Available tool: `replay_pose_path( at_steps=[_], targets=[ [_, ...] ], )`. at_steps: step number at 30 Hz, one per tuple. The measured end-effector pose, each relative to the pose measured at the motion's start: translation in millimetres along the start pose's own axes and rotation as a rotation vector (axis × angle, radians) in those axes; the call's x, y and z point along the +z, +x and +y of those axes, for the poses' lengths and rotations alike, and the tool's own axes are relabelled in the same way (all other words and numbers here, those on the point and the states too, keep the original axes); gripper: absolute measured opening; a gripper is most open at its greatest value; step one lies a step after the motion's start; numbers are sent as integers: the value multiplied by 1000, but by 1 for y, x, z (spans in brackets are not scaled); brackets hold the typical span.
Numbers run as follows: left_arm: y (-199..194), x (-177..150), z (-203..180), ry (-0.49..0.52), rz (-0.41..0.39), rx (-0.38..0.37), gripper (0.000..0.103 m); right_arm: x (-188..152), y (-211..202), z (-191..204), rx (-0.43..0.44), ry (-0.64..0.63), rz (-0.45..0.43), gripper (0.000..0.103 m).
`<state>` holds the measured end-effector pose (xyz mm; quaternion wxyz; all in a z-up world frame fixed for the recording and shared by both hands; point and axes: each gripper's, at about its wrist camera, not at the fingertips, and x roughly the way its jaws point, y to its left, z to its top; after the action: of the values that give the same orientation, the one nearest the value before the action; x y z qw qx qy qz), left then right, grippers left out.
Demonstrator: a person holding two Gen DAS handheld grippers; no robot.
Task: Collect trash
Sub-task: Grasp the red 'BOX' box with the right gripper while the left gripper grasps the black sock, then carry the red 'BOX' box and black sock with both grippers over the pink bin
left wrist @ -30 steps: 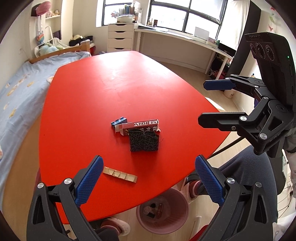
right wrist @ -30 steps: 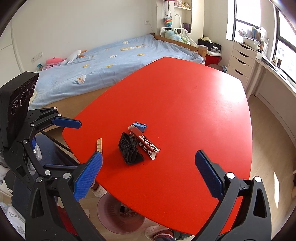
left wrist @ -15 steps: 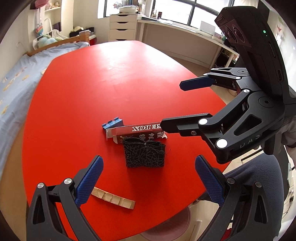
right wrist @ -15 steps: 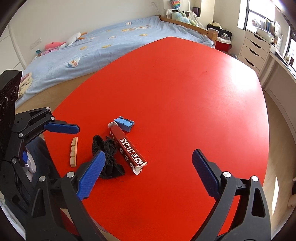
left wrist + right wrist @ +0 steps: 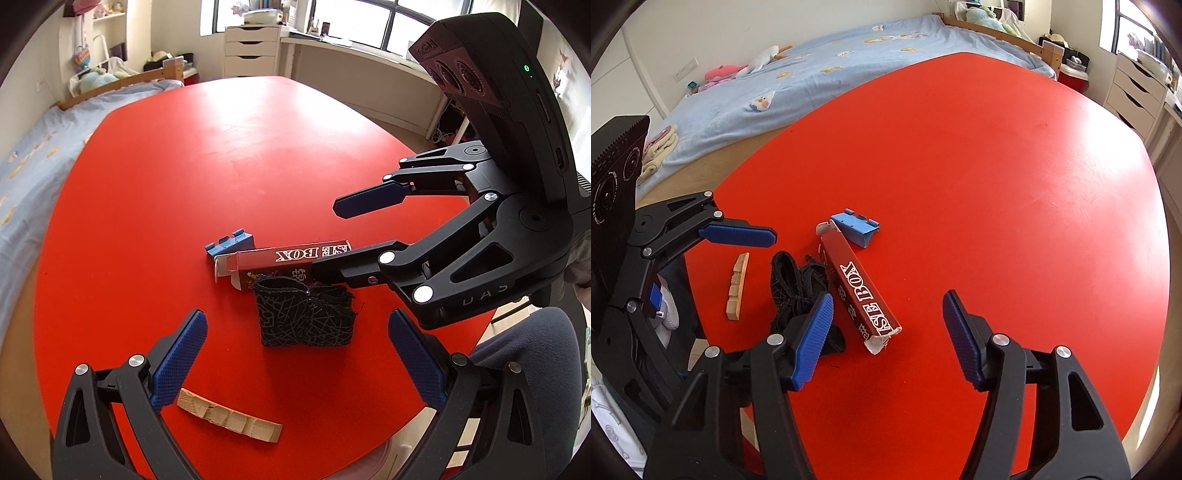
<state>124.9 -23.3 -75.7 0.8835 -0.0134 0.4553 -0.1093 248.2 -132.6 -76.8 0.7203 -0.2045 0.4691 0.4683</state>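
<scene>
From the left wrist view, the left gripper (image 5: 295,365) hangs over the near part of the red table (image 5: 229,147) with its jaws spread wide and nothing pressed between them; its blue pads flank a folded black cloth (image 5: 304,317) that lies flat on the tabletop, apart from both pads. Just behind the cloth and touching it lies a long dark-red carton (image 5: 284,258) printed with "BOX", one end flap open, and a small blue block (image 5: 231,245) sits against that open end. A notched strip of pale wood (image 5: 229,415) rests near the table's front edge, beside the left pad. The right gripper (image 5: 341,236) reaches in from the right, one finger above the carton's far end and the other low over the cloth, the carton's end lying between them. From the right wrist view, the right gripper (image 5: 886,339) has its jaws half parted, having just been closing, with the carton (image 5: 860,291) running up between the pads; neither pad presses on it, so nothing is grasped. The black cloth (image 5: 794,284) lies beside the left pad, partly hidden by it, the blue block (image 5: 855,229) at the carton's far end, and the wood strip (image 5: 737,286) off to the left near the table edge. The left gripper (image 5: 738,236) enters from the left, released, over the strip and cloth. A bed with a blue cover (image 5: 812,74) stands beyond the table.
</scene>
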Motion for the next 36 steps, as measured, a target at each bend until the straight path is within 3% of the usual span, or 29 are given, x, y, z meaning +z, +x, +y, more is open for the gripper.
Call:
replay_pose_path(
  at_steps=[9, 15, 22, 36],
  targets=[
    [1, -2, 0, 13, 8, 5, 64, -1, 6, 5, 32, -14, 17, 29],
    [0, 0, -2, 29, 11, -12, 49, -2, 6, 9, 48, -24, 16, 23],
    [-1, 4, 1, 39, 12, -16, 46, -3, 1, 11, 46, -28, 4, 14],
    [-20, 9, 4, 50, -24, -13, 45, -15, -25, 13, 12, 18, -63, 14]
  ],
)
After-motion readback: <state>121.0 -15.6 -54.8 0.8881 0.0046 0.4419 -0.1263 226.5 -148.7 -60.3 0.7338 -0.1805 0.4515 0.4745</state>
